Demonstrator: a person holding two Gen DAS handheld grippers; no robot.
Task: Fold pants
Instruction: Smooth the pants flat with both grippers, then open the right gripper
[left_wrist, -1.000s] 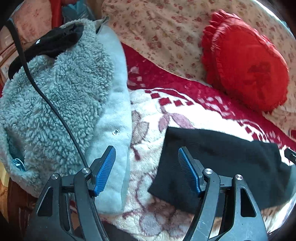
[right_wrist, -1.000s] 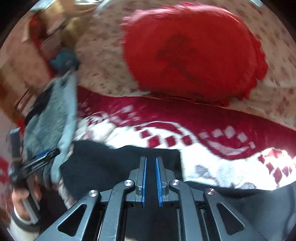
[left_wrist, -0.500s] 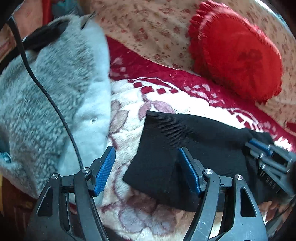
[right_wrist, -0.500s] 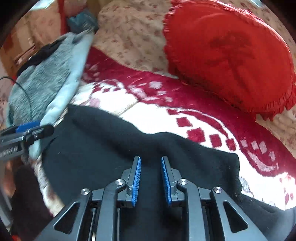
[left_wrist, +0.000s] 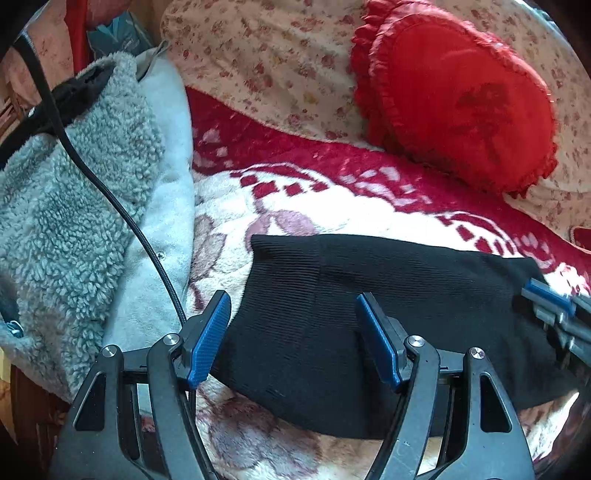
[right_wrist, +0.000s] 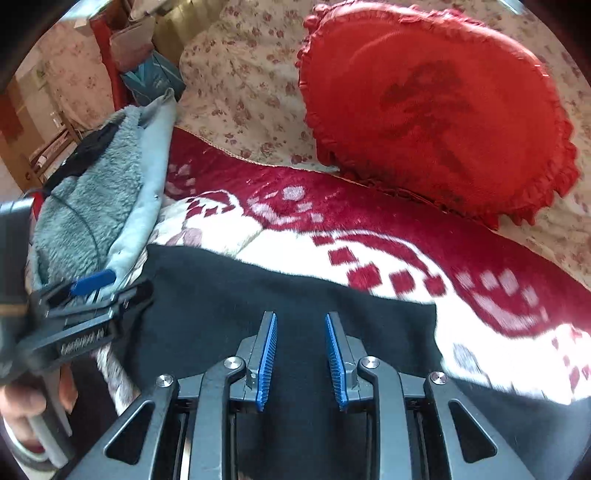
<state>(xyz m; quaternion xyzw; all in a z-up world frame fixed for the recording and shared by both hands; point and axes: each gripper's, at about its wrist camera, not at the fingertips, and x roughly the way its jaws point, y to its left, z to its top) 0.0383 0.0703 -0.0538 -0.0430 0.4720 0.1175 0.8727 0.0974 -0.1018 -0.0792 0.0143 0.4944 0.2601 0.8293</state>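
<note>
The right gripper (right_wrist: 301, 356), whose jaws were pressed nearly together a second ago and only a crack apart half a second ago, now has them moderately parted with nothing between them, just above the black pants (left_wrist: 388, 295). That reads as a release: the fabric it carried has been laid down, and the pants now lie as a flat, doubled-over black band on the red and white blanket (left_wrist: 332, 199), its left edge squared off and near the grey fleece jacket (left_wrist: 74, 192). The left gripper (left_wrist: 293, 339) has its jaws spread wide, as they were in the earlier pictures, holding nothing, poised over the left end of the pants; in its view that end has slid from right of the jaws to sit between and under them. The right gripper (left_wrist: 550, 306) shows at the far end of the band. My judgement is that one fold is done and the grippers are free to take new holds for the next. The red heart-shaped pillow (right_wrist: 436, 107) rests well behind on the flowered sheet (left_wrist: 266, 62). No box, basket or other container can be made out, so there are no contents to report.
</note>
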